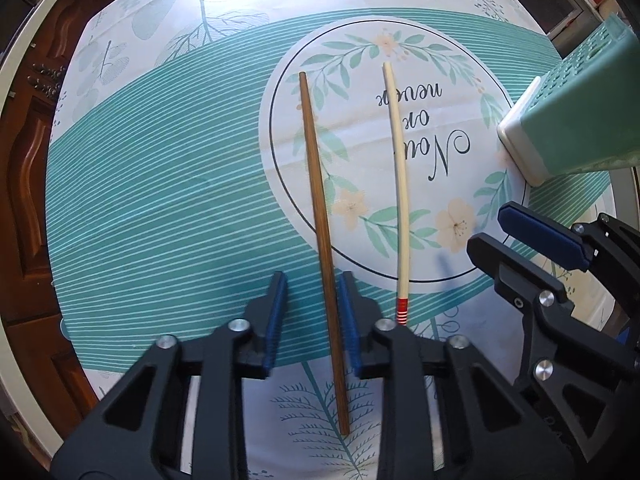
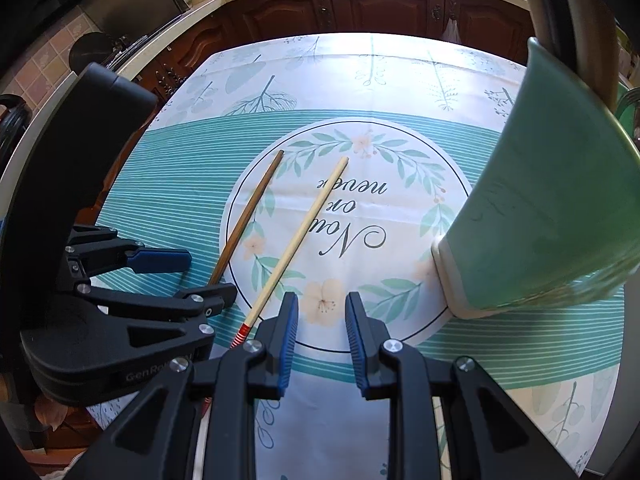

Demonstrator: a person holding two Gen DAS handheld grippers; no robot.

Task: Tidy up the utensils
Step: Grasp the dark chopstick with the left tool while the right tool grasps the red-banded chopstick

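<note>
While its jaws stand narrow around the brown chopstick (image 1: 320,216) without clearly pressing it, the left gripper (image 1: 314,312) points down at the desk (image 1: 160,208). Beside lies the cream chopstick (image 1: 398,184). The right gripper (image 2: 322,332), narrow, holds nothing near the green utensil holder (image 2: 552,208).

You have a tablecloth (image 2: 168,184) over the bench, printed with teal stripes, leaves and a flower wreath around the words "Now or never". Beyond its far edge you see brown wooden cabinet doors (image 2: 384,4) under a pale countertop (image 2: 208,2), and tiled wall (image 2: 36,60) at the left.
</note>
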